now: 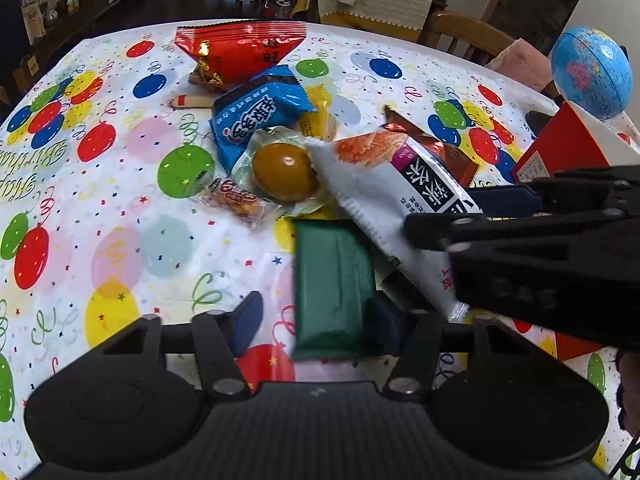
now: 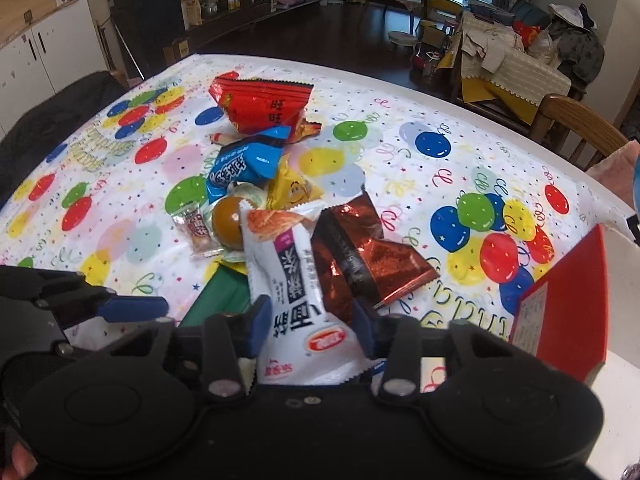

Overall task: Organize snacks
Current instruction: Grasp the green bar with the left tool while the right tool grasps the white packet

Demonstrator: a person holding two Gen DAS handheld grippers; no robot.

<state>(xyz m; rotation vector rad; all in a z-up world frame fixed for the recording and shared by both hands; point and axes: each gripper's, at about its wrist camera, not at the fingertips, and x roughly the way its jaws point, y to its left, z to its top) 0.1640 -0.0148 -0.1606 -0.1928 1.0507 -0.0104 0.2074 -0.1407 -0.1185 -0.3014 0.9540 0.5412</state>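
Observation:
A pile of snacks lies mid-table. My right gripper (image 2: 310,322) has its jaws around the white snack packet (image 2: 294,280), which also shows in the left wrist view (image 1: 384,196); the right gripper (image 1: 496,216) reaches in from the right there. My left gripper (image 1: 320,320) is open, with the green packet (image 1: 332,284) between its fingers, close to the right one. The green packet is partly hidden under the white one in the right wrist view (image 2: 220,296). Nearby lie a brown foil packet (image 2: 360,256), a braised egg pack (image 1: 284,168), a blue packet (image 1: 256,116) and a red bag (image 1: 240,50).
A red box (image 2: 568,304) stands at the table's right, also in the left wrist view (image 1: 560,148). A globe (image 1: 590,74) sits behind it. A small sausage (image 1: 192,101) and small candy (image 1: 238,198) lie left of the pile. The balloon-print tablecloth (image 1: 120,240) covers the table. Wooden chairs (image 2: 576,128) stand beyond the far edge.

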